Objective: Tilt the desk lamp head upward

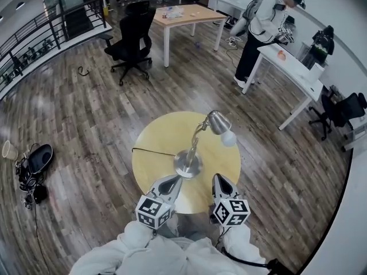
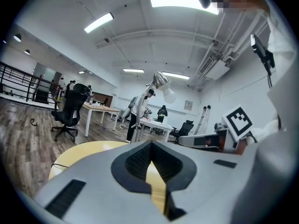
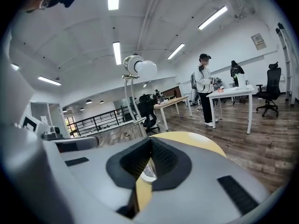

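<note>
A silver desk lamp (image 1: 198, 145) stands on a round yellow table (image 1: 160, 136). Its round base (image 1: 188, 164) sits near the table's middle and a black cord runs left from it. The lamp head (image 1: 219, 123) with a white bulb (image 1: 229, 138) points down to the right. The head (image 2: 162, 80) shows high in the left gripper view and the head (image 3: 135, 65) high in the right gripper view. My left gripper (image 1: 172, 180) is shut and empty just in front of the base. My right gripper (image 1: 221, 180) is shut and empty, to the right of the base, below the bulb.
A black office chair (image 1: 133, 39) and a wooden desk (image 1: 186, 17) stand at the back. A person (image 1: 261, 27) bends over a white desk (image 1: 295, 70) at the right. A black bag (image 1: 34, 165) lies on the floor at the left. A railing (image 1: 40, 33) runs along the far left.
</note>
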